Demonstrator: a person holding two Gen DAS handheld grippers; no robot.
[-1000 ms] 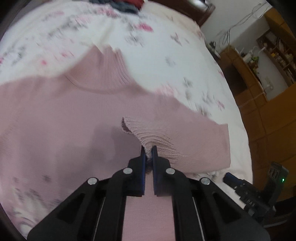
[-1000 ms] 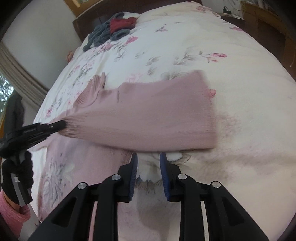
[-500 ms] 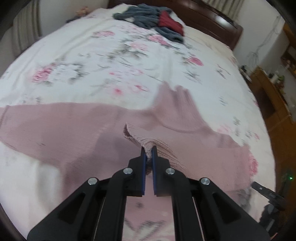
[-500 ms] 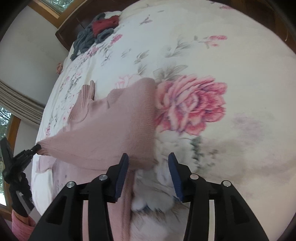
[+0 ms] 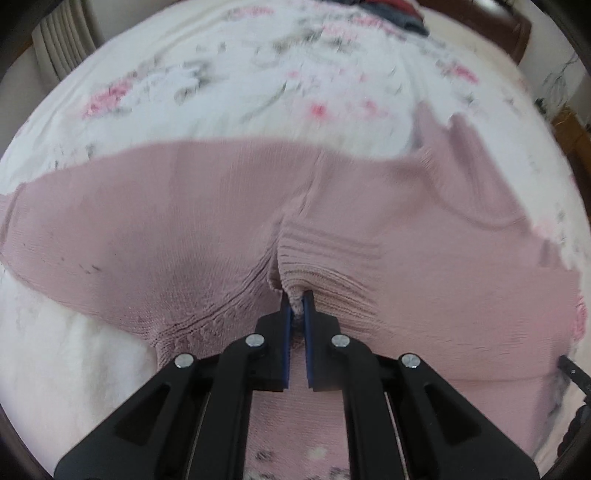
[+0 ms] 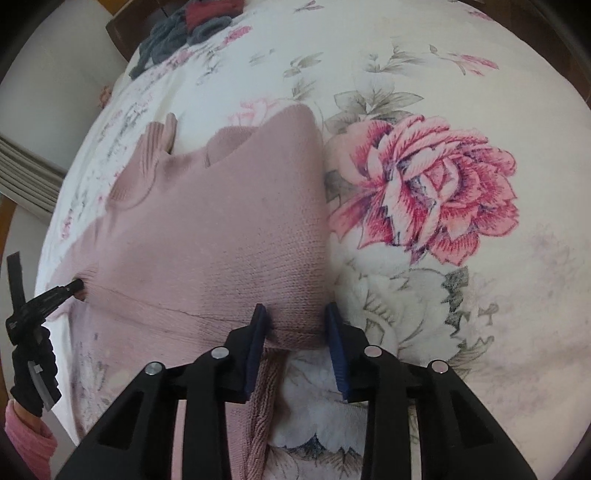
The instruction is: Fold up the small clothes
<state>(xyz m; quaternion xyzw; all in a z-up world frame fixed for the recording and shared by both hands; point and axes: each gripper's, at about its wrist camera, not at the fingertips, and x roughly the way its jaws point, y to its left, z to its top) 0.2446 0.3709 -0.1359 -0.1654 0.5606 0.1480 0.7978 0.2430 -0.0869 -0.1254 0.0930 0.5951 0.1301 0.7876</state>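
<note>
A pink knit sweater [image 5: 221, 221] lies spread on a floral bedspread [image 5: 207, 74], its high collar [image 5: 454, 147] at the upper right. My left gripper [image 5: 297, 301] is shut on the ribbed cuff [image 5: 321, 266] of one sleeve, held over the sweater's body. In the right wrist view the same sweater [image 6: 229, 236] shows a folded sleeve with a straight fold edge on its right side. My right gripper [image 6: 295, 317] is open, its fingers straddling the lower corner of that fold. The left gripper [image 6: 48, 299] appears at the far left, pinching the cuff.
A heap of grey and red clothes [image 6: 188, 26] lies at the far end of the bed by the dark wooden headboard [image 5: 517, 26]. A large printed rose [image 6: 424, 192] marks bare bedspread right of the sweater. A radiator [image 5: 62, 44] stands left of the bed.
My left gripper has carried the cuff further across the sweater's body. My right gripper has opened wider and closed in on the fold's lower corner.
</note>
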